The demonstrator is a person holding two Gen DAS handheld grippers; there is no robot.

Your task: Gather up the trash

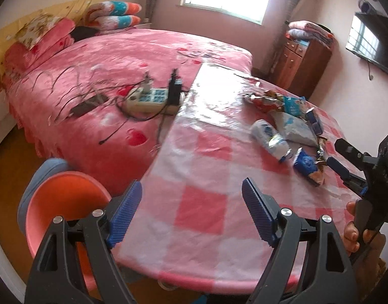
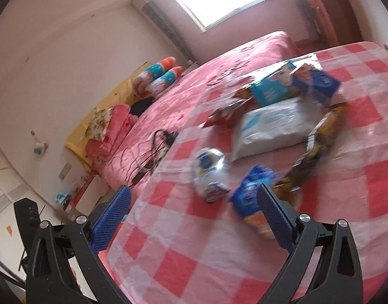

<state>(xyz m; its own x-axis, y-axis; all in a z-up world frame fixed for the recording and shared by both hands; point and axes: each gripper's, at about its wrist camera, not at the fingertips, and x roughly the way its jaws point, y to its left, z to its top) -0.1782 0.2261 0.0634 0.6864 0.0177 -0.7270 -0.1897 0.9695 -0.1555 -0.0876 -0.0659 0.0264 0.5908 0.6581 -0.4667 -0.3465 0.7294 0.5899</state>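
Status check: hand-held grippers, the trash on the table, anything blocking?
Left hand-held gripper open, empty. Right hand-held gripper open, empty, nearing blue snack wrapper. Trash pile untouched on checkered table. Nothing blocking.

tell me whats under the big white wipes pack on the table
The white wipes pack lies flat on the pink checked tablecloth. Whatever lies beneath the pack itself is covered.

7 wrappers [image 2: 270, 126] (roughly), 1 table [image 2: 194, 253].
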